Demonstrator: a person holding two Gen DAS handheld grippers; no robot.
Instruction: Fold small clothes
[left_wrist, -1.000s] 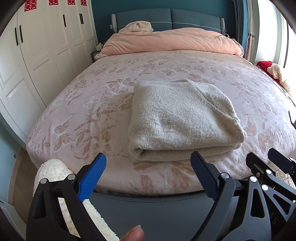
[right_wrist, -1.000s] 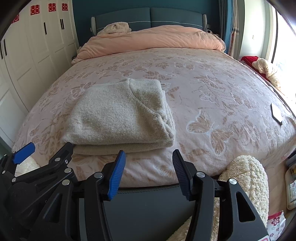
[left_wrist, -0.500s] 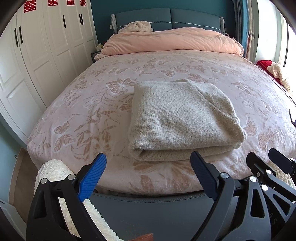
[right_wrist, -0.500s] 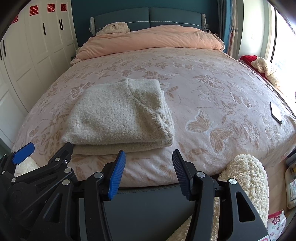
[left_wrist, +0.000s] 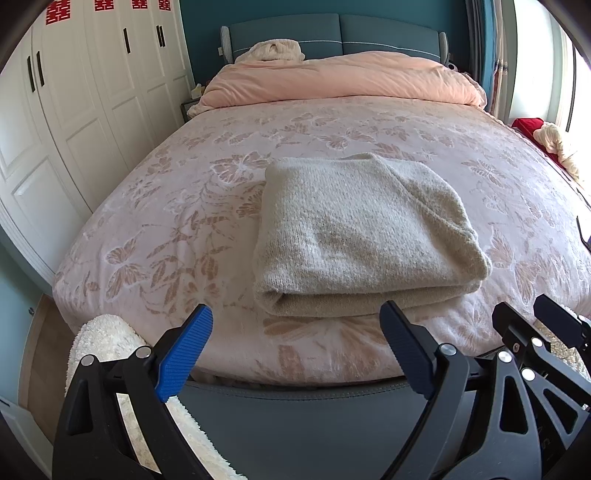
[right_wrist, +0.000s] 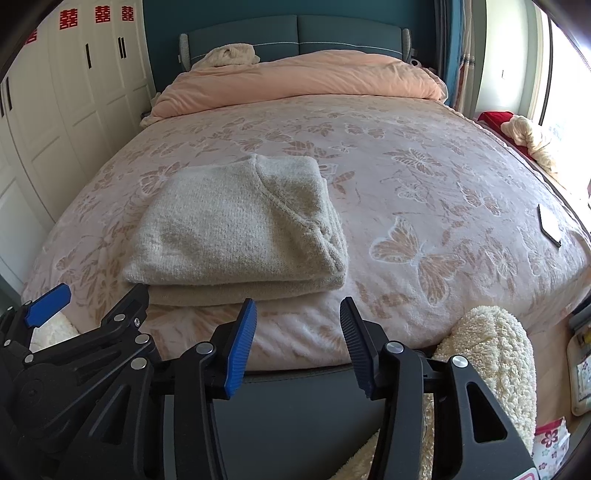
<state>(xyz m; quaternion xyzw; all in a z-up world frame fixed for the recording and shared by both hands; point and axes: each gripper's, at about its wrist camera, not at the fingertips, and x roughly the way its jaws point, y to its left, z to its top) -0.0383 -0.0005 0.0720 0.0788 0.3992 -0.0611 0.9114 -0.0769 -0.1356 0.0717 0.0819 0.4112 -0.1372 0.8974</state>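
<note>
I hold both grippers, left (left_wrist: 291, 347) and right (right_wrist: 297, 343), jaws released, just before the folded sweater (left_wrist: 362, 232) on the bed (left_wrist: 155, 221); folding looks finished, next I'd withdraw.

One folded sweater (left_wrist: 364, 236), one duvet (left_wrist: 340, 79) (pink), two grippers.

The folded sweater (left_wrist: 365, 236) is laid on the bed (left_wrist: 184, 206) near its foot; the duvet (left_wrist: 340, 79) is heaped behind, wardrobes (left_wrist: 92, 92) to the left.
</note>
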